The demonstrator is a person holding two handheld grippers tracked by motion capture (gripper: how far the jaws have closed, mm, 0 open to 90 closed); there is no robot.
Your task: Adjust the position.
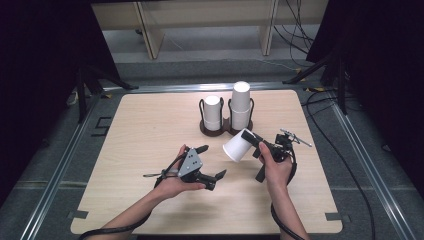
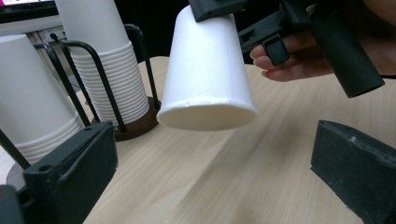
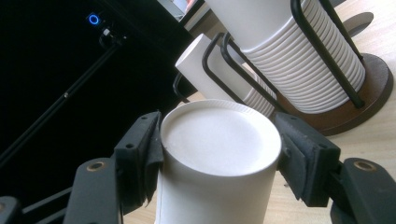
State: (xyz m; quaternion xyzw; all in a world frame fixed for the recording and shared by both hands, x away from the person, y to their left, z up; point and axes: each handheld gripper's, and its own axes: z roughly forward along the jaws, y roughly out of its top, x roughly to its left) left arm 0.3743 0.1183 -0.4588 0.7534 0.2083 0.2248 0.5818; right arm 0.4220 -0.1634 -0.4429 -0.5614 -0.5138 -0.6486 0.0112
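A single white paper cup (image 1: 235, 147) is held tilted above the table, its mouth toward my left gripper. My right gripper (image 1: 248, 136) is shut on the cup's closed base, and in the right gripper view both pads (image 3: 152, 149) press the sides of the cup (image 3: 215, 177). My left gripper (image 1: 212, 161) lies on its side just left of the cup, jaws wide open with nothing between them. In the left gripper view the cup (image 2: 208, 74) hangs ahead of the open left gripper (image 2: 210, 177), clear of both jaws.
A dark wire cup holder (image 1: 226, 131) stands at the table's far middle with two stacks of white cups, the shorter stack (image 1: 212, 112) on the left and the taller stack (image 1: 240, 105) on the right. Cables run along the floor at the right.
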